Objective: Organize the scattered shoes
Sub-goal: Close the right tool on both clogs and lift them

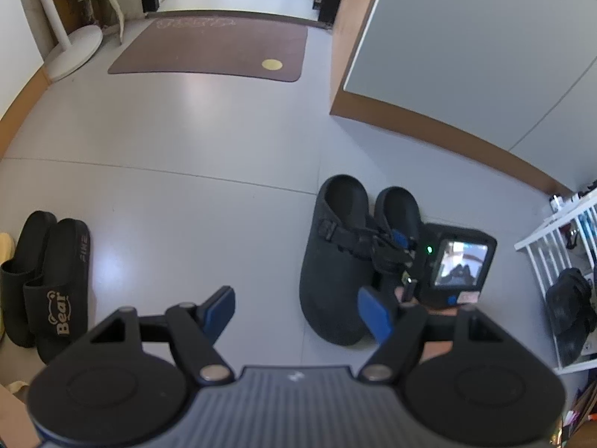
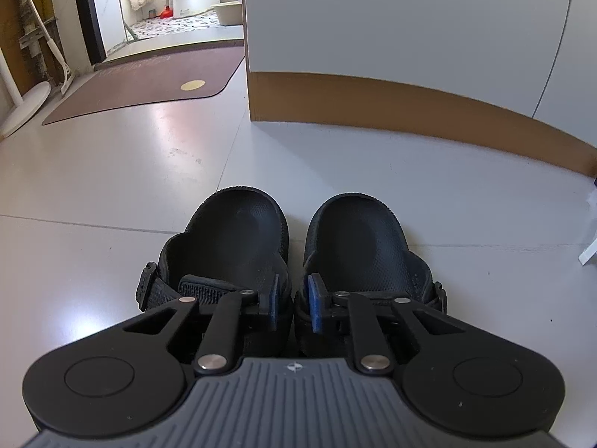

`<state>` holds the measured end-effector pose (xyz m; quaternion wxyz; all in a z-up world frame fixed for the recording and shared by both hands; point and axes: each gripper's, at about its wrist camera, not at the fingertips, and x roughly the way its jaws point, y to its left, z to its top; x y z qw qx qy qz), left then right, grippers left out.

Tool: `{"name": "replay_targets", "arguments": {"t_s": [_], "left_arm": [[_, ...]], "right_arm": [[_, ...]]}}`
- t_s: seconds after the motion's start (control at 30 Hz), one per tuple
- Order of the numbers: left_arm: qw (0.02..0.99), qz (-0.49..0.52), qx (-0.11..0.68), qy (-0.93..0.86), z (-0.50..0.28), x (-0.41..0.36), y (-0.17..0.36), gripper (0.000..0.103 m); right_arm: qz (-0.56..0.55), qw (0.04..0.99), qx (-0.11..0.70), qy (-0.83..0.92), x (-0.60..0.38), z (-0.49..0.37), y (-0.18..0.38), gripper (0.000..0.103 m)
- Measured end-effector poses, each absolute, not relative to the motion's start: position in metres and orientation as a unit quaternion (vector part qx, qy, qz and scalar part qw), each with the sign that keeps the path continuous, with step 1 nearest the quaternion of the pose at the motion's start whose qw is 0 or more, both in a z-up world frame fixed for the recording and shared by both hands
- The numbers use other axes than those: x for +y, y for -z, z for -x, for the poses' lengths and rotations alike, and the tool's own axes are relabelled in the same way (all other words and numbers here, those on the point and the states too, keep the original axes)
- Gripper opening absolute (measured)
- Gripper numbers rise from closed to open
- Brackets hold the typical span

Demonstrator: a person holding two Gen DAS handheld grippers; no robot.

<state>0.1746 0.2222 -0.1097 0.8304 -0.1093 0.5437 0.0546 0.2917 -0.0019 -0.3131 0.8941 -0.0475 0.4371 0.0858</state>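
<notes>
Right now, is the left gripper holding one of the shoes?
No. In the left wrist view the left gripper stands open over bare floor, beside the black clogs, touching nothing.

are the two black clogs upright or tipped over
Upright. Both black clogs sit sole-down, side by side on the floor, their open footbeds facing up in the right wrist view.
</notes>
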Motion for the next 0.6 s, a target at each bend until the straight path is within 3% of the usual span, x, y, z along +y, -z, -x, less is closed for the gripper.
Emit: {"name": "replay_targets", "arguments": {"t_s": [0.6], "left_arm": [[0.832, 0.09, 0.546, -0.016, -0.162, 0.191, 0.099, 0.075]], "right_arm": [[0.055, 0.874, 0.478, -0.07, -0.036, -0.217, 0.304, 0.019]]}}
